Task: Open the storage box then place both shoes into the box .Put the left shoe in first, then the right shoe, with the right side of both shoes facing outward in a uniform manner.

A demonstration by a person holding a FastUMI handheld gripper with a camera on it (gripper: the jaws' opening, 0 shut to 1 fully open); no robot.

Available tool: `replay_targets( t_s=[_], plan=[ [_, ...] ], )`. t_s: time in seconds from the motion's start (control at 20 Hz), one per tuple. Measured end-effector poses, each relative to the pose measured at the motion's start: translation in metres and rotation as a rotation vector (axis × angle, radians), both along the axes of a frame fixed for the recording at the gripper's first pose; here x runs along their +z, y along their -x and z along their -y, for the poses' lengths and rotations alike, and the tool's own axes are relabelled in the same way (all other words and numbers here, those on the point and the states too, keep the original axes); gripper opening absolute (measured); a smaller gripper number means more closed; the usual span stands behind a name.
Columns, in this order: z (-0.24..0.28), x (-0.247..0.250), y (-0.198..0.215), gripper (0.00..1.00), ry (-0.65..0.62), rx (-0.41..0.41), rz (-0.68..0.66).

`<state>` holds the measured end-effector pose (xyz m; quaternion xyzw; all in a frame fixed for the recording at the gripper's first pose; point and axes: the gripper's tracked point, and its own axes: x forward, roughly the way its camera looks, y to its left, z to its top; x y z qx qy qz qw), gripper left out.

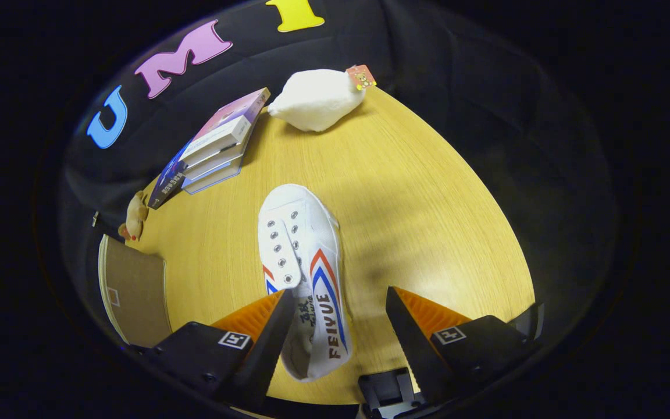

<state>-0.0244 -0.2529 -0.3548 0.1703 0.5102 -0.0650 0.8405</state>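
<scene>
The white canvas shoe (302,273) lies on the table (428,233), heel end between the wide-open fingers (341,326), which hold nothing. It looks light and soft-sided; the firmer heel collar seems the best grip. Its side reads "FEIYUE"; smaller writing beside it is too blurred to read.

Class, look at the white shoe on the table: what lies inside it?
Inside the white shoe only pale lining at the heel opening shows, between the open tool's fingers. The tongue and upper cover the toe space, so nothing there can be seen.
</scene>
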Motion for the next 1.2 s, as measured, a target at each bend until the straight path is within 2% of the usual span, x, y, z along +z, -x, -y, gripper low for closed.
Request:
replay_targets(
  t_s=[0.2,0.3,0.45,0.5,0.55,0.6,0.8,0.95,1.0,1.05,1.2],
  plan=[
    [0.000,-0.010,-0.006,0.97,0.004,0.012,-0.005],
    [-0.005,-0.017,-0.007,0.90,0.006,0.034,-0.020],
    [-0.008,-0.022,-0.009,0.74,0.004,0.048,-0.023],
    [-0.011,-0.022,-0.009,0.63,-0.010,0.049,-0.021],
    [-0.016,-0.024,-0.010,0.55,-0.027,0.054,-0.023],
    [-0.016,-0.026,-0.008,0.42,-0.019,0.062,-0.033],
    [-0.014,-0.023,-0.010,0.36,-0.007,0.056,-0.065],
    [-0.013,-0.024,-0.011,0.22,0.016,0.055,-0.075],
    [-0.014,-0.022,-0.012,0.20,0.015,0.060,-0.077],
    [-0.017,-0.024,-0.009,0.11,0.002,0.060,-0.088],
    [-0.030,-0.016,-0.007,0.08,-0.042,0.020,-0.094]
  ],
)
